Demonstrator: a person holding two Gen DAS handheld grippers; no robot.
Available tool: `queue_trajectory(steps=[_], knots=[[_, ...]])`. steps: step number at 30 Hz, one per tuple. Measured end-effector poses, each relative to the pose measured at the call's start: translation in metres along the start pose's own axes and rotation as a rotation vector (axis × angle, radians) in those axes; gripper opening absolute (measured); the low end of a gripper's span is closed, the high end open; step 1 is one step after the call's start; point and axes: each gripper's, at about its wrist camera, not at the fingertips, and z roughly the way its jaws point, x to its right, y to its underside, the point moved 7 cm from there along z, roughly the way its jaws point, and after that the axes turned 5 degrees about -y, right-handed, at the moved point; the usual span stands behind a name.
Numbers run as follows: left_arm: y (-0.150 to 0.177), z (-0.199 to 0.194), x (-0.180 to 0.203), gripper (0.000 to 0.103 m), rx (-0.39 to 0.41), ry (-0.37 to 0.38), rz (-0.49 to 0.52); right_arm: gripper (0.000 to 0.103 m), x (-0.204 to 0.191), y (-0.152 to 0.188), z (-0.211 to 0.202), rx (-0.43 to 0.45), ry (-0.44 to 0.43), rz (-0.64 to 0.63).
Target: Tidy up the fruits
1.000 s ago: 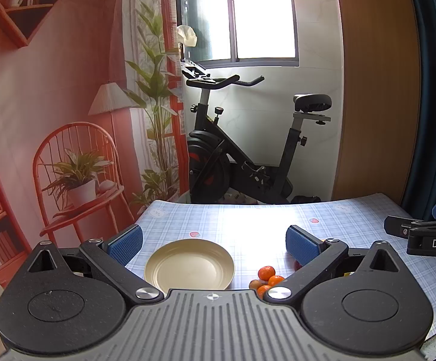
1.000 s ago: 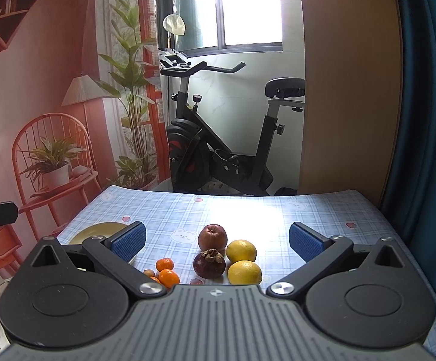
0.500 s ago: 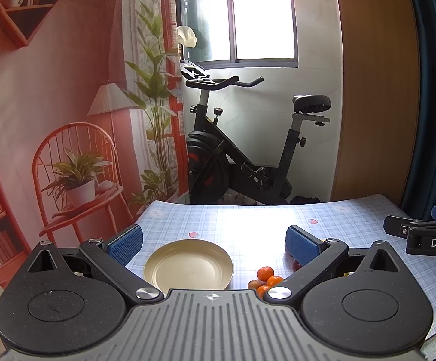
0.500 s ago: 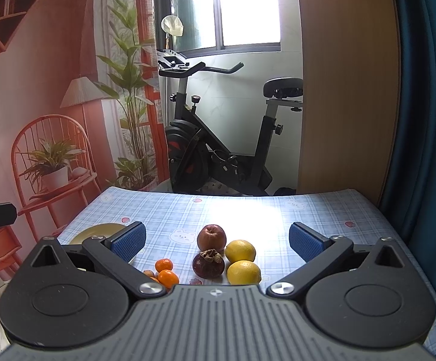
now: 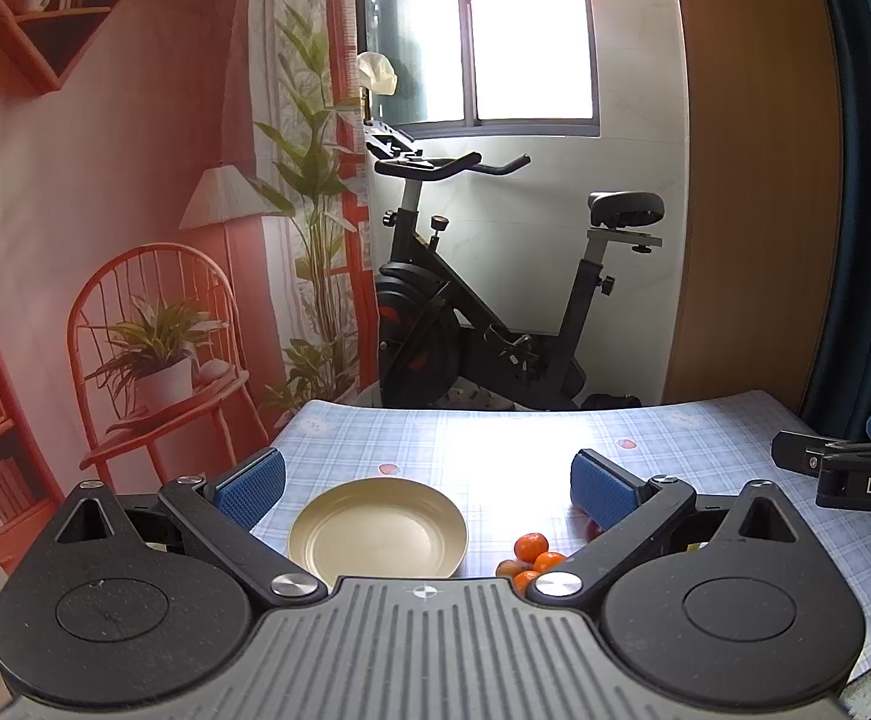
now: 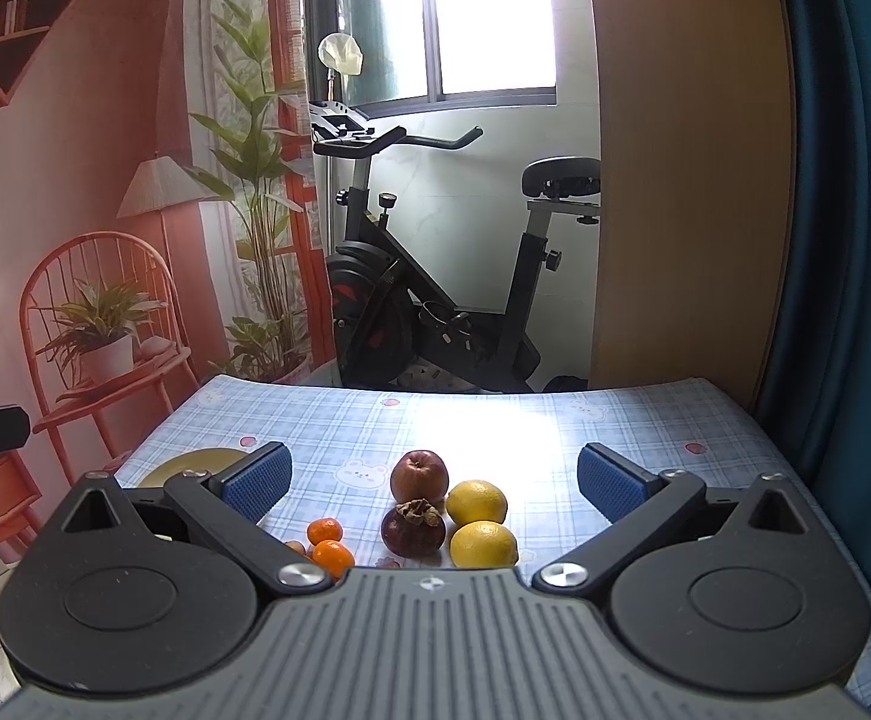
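Showing lemons (image 6: pixel 480 522) right wrist only

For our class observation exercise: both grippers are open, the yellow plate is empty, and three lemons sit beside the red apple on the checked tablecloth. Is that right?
Not quite: the right wrist view shows two lemons, not three, beside the red apple. The rest holds: the left gripper and right gripper are open, the yellow plate is empty, and the tablecloth is checked.
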Motion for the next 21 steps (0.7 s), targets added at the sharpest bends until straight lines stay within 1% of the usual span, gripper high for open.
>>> queue_trajectory(steps=[9,12,15,18,21], knots=[[0.001,0.006,0.000,0.102,-0.016,-0.014,-0.019,0.103,0.007,0.001,0.003,0.017,0.004,0.021],[-0.001,0.012,0.002,0.102,0.011,-0.026,-0.019,0.103,0.016,-0.006,0.009,0.046,-0.005,0.034],[-0.006,0.026,0.001,0.101,0.027,-0.045,-0.024,0.103,0.029,-0.015,0.021,0.080,0.006,0.033],[-0.008,0.046,0.000,0.100,0.024,-0.031,-0.055,0.103,0.042,-0.020,0.039,0.099,-0.008,0.010],[-0.004,0.073,0.003,0.098,-0.013,-0.018,-0.068,0.103,0.054,-0.019,0.058,0.107,-0.012,-0.006]])
